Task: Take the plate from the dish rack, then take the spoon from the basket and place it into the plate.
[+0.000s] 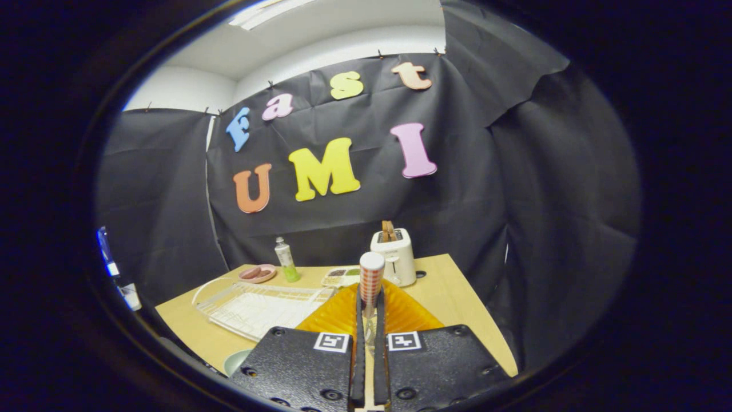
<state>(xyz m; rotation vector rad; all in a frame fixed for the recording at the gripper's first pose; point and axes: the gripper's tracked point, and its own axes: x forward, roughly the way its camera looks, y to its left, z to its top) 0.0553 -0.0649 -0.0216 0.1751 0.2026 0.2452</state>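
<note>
The gripper (370, 320) sits over the near edge of the desk (457, 297), fingers (359, 343) drawn nearly together and pinching the spoon (372, 280) by its clear lower part. The spoon stands upright between them, its checked orange-and-white handle and white cap rising above the fingertips.

Just under and beyond the fingers lies the orange ribbed basket (406, 312), spreading to both sides of the spoon; what else it holds cannot be seen past the gripper. At the near left corner of the desk, beside the gripper body, a pale rim of the plate (235, 361) shows, mostly hidden.

Left of the basket, the white wire rack (257, 306) lies flat along the desk's left side, with no dishes standing in its slots that can be made out.

Further back, a small tray (338, 276) with dark and green portions sits behind the basket, partly blocked by the spoon's handle. Just right of it the white toaster (394, 257) stands with brown slices poking from its top, and a small dark round thing lies by its right foot. Near the far left corner, a green bottle (286, 261) stands upright, and a pink dish (257, 273) with brown pieces in it sits just left of the bottle.
</note>
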